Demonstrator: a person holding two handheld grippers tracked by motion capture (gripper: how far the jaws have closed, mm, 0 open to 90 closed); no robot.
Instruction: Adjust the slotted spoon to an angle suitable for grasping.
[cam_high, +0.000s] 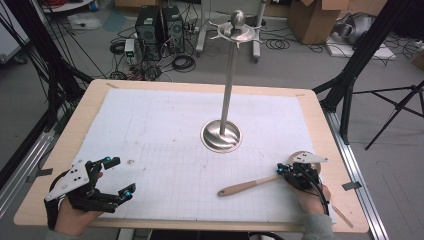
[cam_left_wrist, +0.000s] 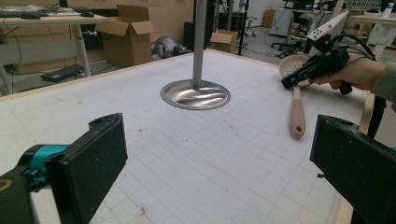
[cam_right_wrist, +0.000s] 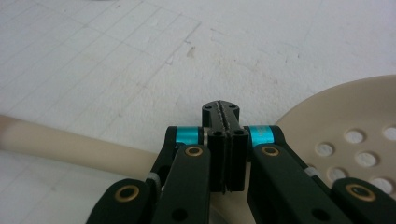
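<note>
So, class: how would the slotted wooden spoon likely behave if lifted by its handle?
The spoon looks like rigid wood, so probably stiff and light. Its round handle might roll or twist between pads. The wide perforated bowl could make it tip head-down.

Pale slotted spoon (cam_high: 260, 183) lies flat near the table's right edge, perforated bowl apparently rightward.

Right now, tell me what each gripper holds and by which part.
Nothing is held. The left gripper stands open and empty. The right gripper is shut, its fingers pressed pad to pad above the slotted spoon at its neck, nothing between them.
</note>
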